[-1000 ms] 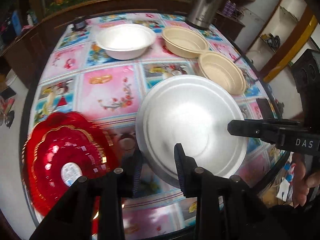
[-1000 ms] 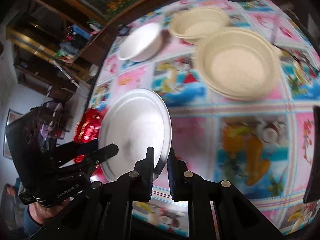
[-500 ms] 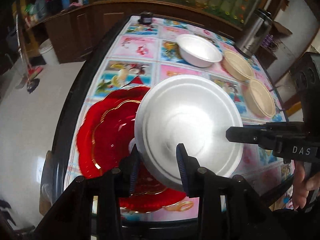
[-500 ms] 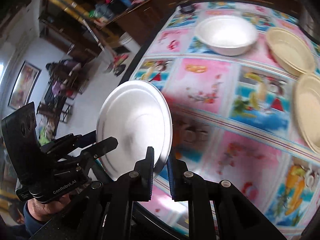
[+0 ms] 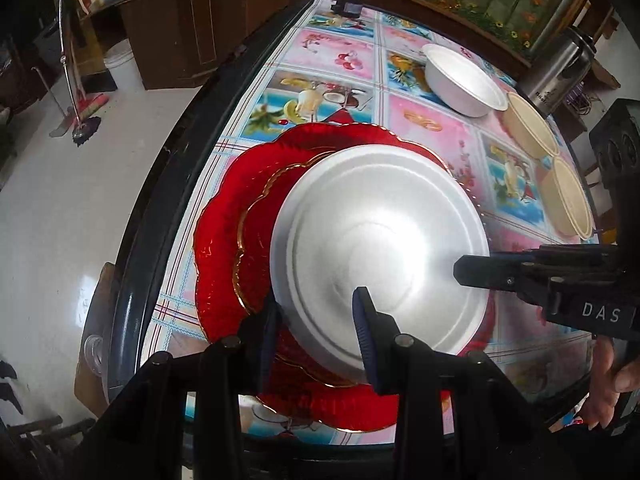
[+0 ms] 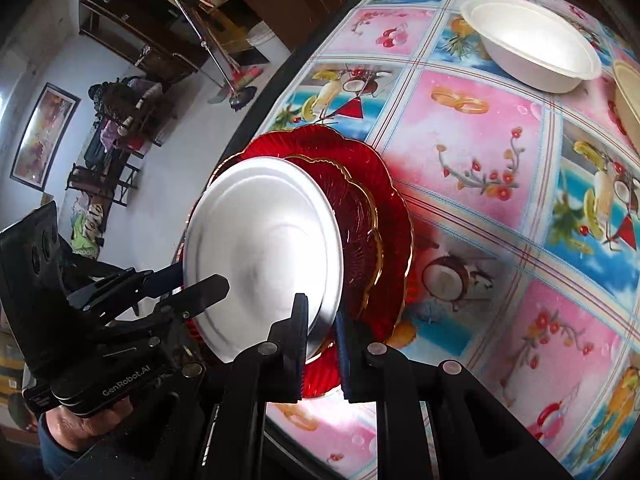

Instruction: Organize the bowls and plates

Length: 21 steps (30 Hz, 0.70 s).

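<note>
A silver metal plate (image 5: 380,248) hangs just above two stacked red glass plates (image 5: 224,216) near the table's left edge; whether it touches them I cannot tell. My left gripper (image 5: 316,332) is shut on the plate's near rim, one finger under it and one on top. My right gripper (image 6: 322,340) is shut on the opposite rim of the silver plate (image 6: 260,248). Each gripper shows in the other's view: the right gripper (image 5: 468,270) from the right side, the left gripper (image 6: 192,284) at lower left. The red plates (image 6: 384,200) are partly hidden under the silver one.
A white bowl (image 5: 460,80) stands at the far side of the patterned table (image 5: 320,92). Two beige bowls (image 5: 528,124) (image 5: 568,196) sit to its right, with a steel flask (image 5: 560,68) behind. The table's dark edge (image 5: 168,168) drops to a white floor on the left.
Both grippers have carried the silver plate leftwards across the table, from beside the beige bowls to above the red plates, sinking a little. Their grips have stayed the same.
</note>
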{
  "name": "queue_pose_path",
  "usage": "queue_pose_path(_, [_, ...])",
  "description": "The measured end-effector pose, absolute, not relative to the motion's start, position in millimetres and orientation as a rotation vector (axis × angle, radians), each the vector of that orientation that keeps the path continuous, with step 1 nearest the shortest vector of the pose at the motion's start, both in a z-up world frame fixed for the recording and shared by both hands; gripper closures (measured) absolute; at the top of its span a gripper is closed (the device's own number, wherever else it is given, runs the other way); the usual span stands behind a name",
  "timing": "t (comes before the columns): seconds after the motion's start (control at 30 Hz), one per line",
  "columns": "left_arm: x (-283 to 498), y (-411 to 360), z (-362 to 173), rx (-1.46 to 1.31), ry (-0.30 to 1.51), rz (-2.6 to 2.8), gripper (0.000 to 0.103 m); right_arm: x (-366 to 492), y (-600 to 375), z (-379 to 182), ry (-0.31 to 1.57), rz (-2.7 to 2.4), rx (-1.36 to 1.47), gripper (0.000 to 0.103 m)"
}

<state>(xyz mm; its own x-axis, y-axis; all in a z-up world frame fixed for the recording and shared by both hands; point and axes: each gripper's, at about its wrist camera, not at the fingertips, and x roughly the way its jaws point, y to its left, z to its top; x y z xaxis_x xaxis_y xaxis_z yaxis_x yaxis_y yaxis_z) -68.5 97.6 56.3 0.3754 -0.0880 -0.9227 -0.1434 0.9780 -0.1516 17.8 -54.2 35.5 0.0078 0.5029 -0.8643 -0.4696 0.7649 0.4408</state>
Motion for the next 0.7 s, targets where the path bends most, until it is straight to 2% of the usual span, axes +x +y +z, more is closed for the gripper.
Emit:
queue_pose_path(0.27, [-64, 103, 52, -0.228, 1.198, 0.047, 0.069, 18, -45, 27, 1.367, 0.749, 0.003, 0.087])
queue_pose_path(0.37, [-64, 104, 53, -0.235, 1.197, 0.049, 0.065, 17, -47, 26, 1.378, 0.754, 0.010, 0.086])
queue_pose_path(0.47, [-66, 107, 58, -0.238, 1.190, 0.056, 0.057, 16, -50, 29, 1.380, 0.765, 0.020, 0.082])
queue_pose_path(0.7, [-82, 129, 85, -0.300, 1.087, 0.081, 0.056, 21, -88, 51, 1.308, 0.737, 0.129, 0.081])
